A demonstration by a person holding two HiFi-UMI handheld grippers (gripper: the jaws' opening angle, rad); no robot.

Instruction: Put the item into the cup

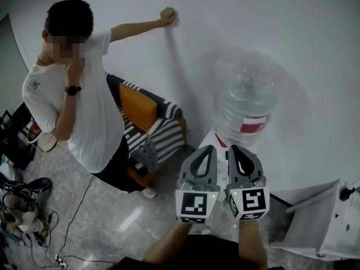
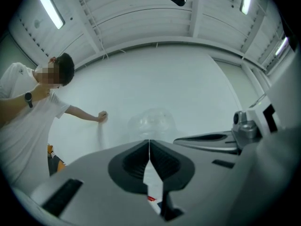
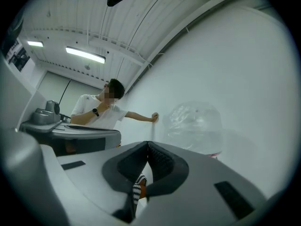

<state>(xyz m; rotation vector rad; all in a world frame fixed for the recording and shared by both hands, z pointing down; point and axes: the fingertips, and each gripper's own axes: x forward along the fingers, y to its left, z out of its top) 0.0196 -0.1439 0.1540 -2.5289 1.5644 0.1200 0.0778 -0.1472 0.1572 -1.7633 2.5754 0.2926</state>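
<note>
In the head view, the left gripper (image 1: 206, 151) and the right gripper (image 1: 242, 151) are held side by side, their tips near a large clear water bottle (image 1: 247, 103) against a white wall (image 1: 315, 49). A person (image 1: 84, 111) leans a fist on that wall beside an orange-cushioned armchair (image 1: 140, 108).

In the left gripper view, the jaws meet with nothing between them.

In the right gripper view, the jaws are likewise pressed together and empty.

No view shows where the cup and the item are.

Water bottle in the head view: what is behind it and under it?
Behind the water bottle is bare white wall carrying its shadow. Under it only a sliver of a white stand shows; the left gripper and right gripper cover the rest.
</note>
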